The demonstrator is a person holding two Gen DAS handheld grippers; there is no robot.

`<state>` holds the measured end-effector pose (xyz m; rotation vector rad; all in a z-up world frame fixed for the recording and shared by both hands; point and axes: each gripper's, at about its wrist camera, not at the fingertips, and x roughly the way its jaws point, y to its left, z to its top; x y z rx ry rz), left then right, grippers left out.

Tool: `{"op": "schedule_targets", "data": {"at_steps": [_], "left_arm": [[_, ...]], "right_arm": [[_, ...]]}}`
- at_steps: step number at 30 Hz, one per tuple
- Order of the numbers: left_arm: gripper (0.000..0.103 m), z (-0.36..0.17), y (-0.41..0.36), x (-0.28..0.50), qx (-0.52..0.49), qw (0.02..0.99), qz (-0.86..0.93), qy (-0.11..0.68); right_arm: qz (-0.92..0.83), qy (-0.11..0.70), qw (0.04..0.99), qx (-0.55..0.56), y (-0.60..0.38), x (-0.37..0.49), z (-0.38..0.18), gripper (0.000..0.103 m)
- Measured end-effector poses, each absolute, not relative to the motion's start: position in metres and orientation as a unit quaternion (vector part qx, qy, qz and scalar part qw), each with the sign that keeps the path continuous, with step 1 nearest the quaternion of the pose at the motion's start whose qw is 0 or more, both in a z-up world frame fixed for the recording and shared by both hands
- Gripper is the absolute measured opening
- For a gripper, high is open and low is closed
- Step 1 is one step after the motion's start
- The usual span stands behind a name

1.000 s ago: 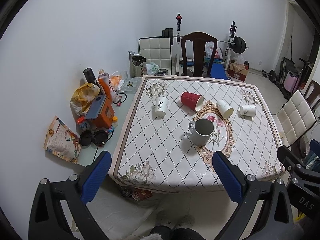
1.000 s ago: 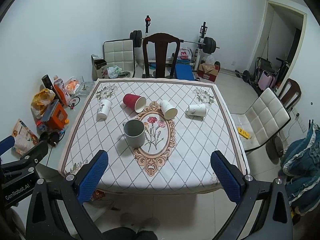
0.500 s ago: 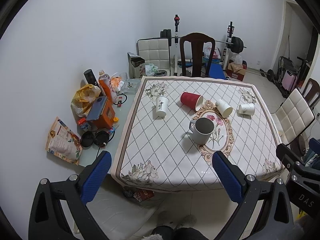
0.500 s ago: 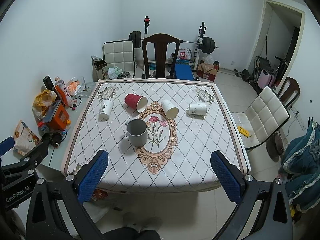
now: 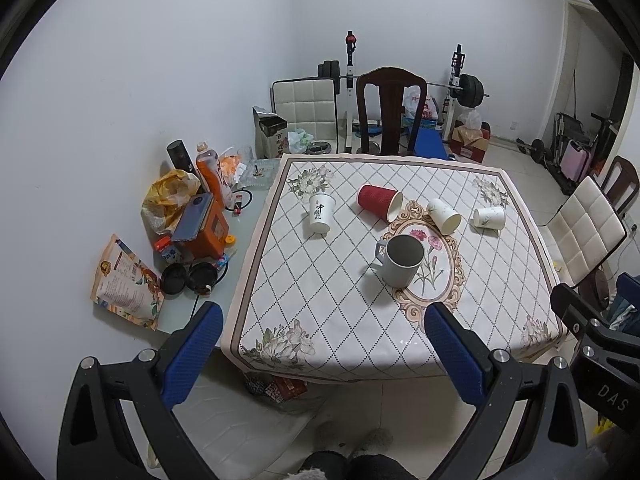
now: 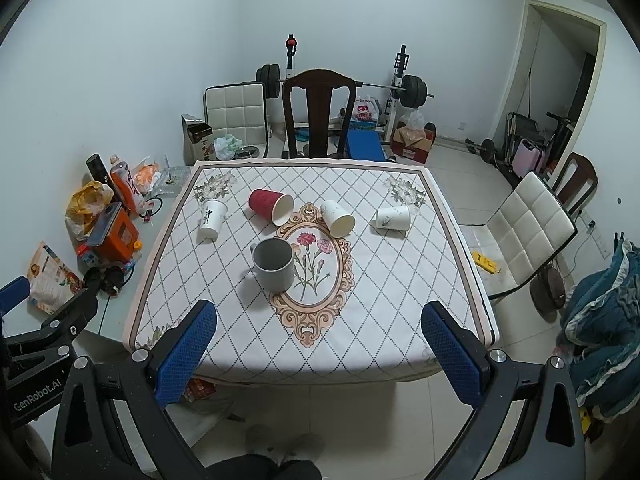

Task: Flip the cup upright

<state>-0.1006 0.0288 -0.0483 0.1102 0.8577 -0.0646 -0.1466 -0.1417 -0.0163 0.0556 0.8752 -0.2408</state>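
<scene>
A red paper cup (image 5: 378, 201) (image 6: 270, 206) lies on its side on the patterned table (image 5: 320, 304) (image 6: 400, 300). Two white paper cups also lie on their sides, one near the middle (image 5: 443, 215) (image 6: 338, 218) and one further right (image 5: 489, 217) (image 6: 393, 218). A white cup with black lettering (image 5: 320, 213) (image 6: 211, 219) stands at the left. A grey mug (image 5: 401, 259) (image 6: 273, 263) stands upright in front. My left gripper (image 5: 320, 356) and right gripper (image 6: 320, 356) are open, empty, held back off the table's near edge.
A cluttered glass side table (image 5: 240, 240) with bottles, an orange box and bags stands left of the table. A dark wooden chair (image 6: 319, 114) stands behind, a white padded chair (image 6: 528, 228) at the right. Weights and boxes lie along the back wall.
Both grippers have drawn back and up a little, so the table looks slightly smaller. The cups and mug have not moved.
</scene>
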Motion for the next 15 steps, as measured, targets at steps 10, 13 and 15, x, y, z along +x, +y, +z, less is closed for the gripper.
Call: {"op": "schedule_targets", "data": {"at_steps": [10, 13, 15], "left_arm": [[0.103, -0.0447, 0.028, -0.1043, 0.054, 0.909, -0.032, 0.413], [0.103, -0.0443, 0.0279, -0.1046, 0.054, 0.909, -0.032, 0.413], [0.103, -0.0436, 0.0282, -0.1042, 0.053, 0.909, -0.032, 0.413]], "right_arm": [[-0.116, 0.422, 0.899, 0.027, -0.142, -0.1475, -0.0148, 0.103], [-0.116, 0.42, 0.9, 0.027, -0.1414, -0.1477, -0.0122, 0.103], [-0.115, 0.419, 0.9, 0.027, -0.1405, -0.1477, -0.0103, 0.103]]}}
